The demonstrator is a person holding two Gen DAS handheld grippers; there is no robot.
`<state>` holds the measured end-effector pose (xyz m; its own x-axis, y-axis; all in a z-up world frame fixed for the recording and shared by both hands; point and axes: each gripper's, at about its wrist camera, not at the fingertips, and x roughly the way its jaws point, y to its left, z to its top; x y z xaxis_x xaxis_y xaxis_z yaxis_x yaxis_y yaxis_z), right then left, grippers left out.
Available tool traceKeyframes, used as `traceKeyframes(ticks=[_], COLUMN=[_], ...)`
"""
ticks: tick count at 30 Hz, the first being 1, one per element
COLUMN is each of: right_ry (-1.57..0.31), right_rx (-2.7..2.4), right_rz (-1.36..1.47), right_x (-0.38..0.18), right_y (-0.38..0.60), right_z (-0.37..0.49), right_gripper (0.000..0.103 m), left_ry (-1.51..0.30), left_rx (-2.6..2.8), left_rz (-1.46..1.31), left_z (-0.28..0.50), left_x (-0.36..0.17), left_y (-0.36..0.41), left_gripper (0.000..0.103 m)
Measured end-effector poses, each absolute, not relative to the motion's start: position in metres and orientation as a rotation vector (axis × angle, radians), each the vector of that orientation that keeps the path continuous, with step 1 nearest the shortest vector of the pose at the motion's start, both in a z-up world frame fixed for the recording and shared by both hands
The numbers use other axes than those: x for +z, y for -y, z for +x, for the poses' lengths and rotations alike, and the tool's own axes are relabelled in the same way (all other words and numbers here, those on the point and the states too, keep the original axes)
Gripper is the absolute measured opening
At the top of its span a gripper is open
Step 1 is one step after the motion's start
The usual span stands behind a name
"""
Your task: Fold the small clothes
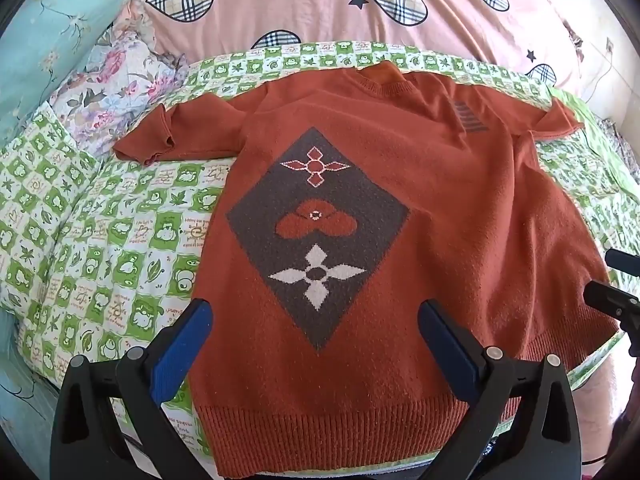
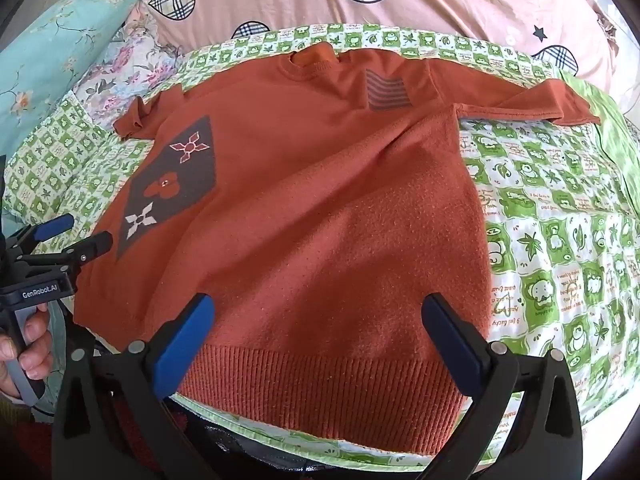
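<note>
An orange knitted sweater (image 1: 440, 208) lies flat, front up, on a green-and-white checked quilt (image 1: 100, 240), neck at the far side, ribbed hem nearest me. It bears a grey diamond patch (image 1: 316, 236) with flower shapes. Both sleeves spread sideways. My left gripper (image 1: 314, 320) is open and empty, hovering over the hem's left part. My right gripper (image 2: 318, 316) is open and empty above the hem's right part on the sweater (image 2: 320, 200). The left gripper also shows at the left edge of the right wrist view (image 2: 78, 234).
A pink duvet (image 1: 300, 0) with plaid hearts lies behind the sweater. A teal pillow (image 1: 52, 28) and a floral pillow (image 1: 116, 80) sit at the far left. The quilt's near edge (image 2: 360, 452) runs just under the hem.
</note>
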<state>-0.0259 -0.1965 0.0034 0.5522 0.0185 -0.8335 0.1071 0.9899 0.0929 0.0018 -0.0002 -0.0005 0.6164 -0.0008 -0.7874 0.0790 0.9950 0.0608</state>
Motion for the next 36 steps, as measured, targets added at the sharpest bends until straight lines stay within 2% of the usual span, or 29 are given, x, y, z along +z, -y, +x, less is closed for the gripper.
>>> traceKeyframes(ticks=[36], right_ry=[-0.998], right_rx=[-0.03], right_rz=[0.182], right_x=[0.007], right_y=[0.2], right_z=[-0.02], right_gripper=[0.103], left_ry=[-0.91], left_rx=[-0.029], left_rz=[0.172], left_z=[0.01], left_x=[0.004], left_y=[0.011], left_gripper=[0.103])
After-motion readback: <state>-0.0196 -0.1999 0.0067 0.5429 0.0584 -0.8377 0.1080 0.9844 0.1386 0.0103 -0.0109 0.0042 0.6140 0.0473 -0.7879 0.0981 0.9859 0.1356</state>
